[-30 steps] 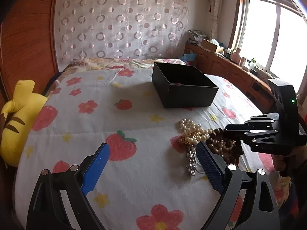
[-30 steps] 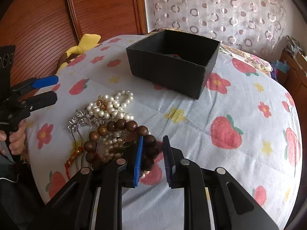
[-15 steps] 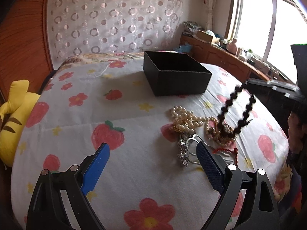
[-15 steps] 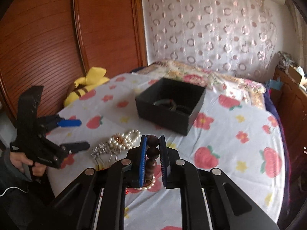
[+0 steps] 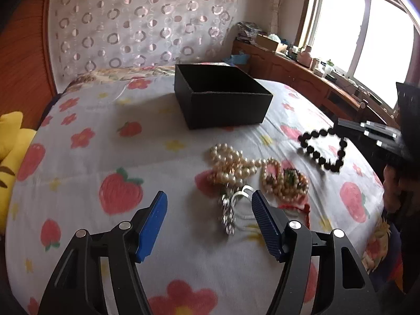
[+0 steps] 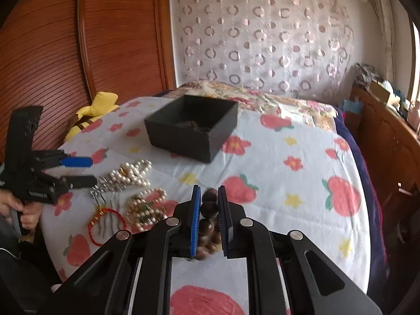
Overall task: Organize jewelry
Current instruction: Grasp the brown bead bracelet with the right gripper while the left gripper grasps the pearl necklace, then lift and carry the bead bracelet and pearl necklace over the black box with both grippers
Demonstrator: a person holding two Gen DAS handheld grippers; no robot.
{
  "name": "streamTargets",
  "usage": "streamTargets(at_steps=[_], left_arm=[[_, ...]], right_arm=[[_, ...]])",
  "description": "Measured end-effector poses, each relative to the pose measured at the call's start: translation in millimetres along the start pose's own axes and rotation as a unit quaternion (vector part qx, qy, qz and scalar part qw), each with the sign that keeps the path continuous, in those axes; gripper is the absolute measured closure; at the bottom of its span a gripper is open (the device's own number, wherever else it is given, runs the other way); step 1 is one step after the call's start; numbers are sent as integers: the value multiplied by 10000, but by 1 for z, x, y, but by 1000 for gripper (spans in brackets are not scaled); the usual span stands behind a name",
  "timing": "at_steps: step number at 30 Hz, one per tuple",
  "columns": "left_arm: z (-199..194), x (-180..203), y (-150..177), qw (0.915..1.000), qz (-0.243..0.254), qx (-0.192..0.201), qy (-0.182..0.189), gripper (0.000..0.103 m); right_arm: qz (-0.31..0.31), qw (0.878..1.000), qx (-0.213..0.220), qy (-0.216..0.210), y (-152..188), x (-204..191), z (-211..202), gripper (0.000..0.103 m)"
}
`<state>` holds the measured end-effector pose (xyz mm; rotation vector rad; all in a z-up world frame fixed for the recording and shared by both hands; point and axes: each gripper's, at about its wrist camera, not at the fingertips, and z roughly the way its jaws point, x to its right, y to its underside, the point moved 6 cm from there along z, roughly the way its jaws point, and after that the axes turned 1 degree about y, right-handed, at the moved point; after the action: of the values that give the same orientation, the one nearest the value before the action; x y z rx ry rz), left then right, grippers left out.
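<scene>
Dark bead bracelet lifted, box drop pending.

Left wrist view: left gripper (image 5: 208,221) released, jaws wide apart, holding nothing, hovering over bedspread (image 5: 92,141). Just ahead and right of the blue pads: silver hair clips (image 5: 231,210), pearl strand (image 5: 228,161), small beaded bracelet (image 5: 283,181). Further ahead: black box (image 5: 223,105). Far right: dark bead bracelet (image 5: 324,149) dangling in air from right gripper (image 5: 338,128).

Right wrist view: right gripper (image 6: 209,218) clenched on dark bead bracelet (image 6: 209,208), beads pinched between pads, rest hanging below. Black box (image 6: 194,128) ahead, slightly left, something dark already inside, unclear what. Left of claw: pearls, clips, red cord bracelet (image 6: 105,221) on bedspread.

Progress estimate: early-mid; one piece in transit, four-ish pieces left.
</scene>
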<state>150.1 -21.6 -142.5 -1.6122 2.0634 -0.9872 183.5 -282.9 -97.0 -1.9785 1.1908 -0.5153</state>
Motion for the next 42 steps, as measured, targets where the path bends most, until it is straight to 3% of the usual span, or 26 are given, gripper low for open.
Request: streamTargets(at_steps=[6, 11, 19, 21, 23, 27, 34, 42], left_arm=[[24, 6, -15, 9997, 115, -187, 85, 41], [38, 7, -30, 9985, 19, -300, 450, 69], [55, 9, -46, 9956, 167, -622, 677, 71], [59, 10, -48, 9947, 200, -660, 766, 76], [61, 14, -49, 9929, 198, -691, 946, 89], [60, 21, -50, 9928, 396, -723, 873, 95], [28, 29, -63, 9952, 358, -290, 866, 97], [-14, 43, -103, 9947, 533, 274, 838, 97]], right_arm=[[146, 9999, 9, -26, 7, 4, 3, 88], [138, 9999, 14, -52, 7, 2, 3, 88], [115, 9999, -24, -121, 12, -7, 7, 88], [105, 9999, -34, -131, 12, -8, 7, 88], [98, 9999, -44, -130, 13, -9, 8, 88], [105, 9998, -51, -142, 14, -10, 8, 88], [116, 9998, -20, -151, 14, -9, 7, 88], [66, 9998, 133, -159, 0, -12, -3, 88]])
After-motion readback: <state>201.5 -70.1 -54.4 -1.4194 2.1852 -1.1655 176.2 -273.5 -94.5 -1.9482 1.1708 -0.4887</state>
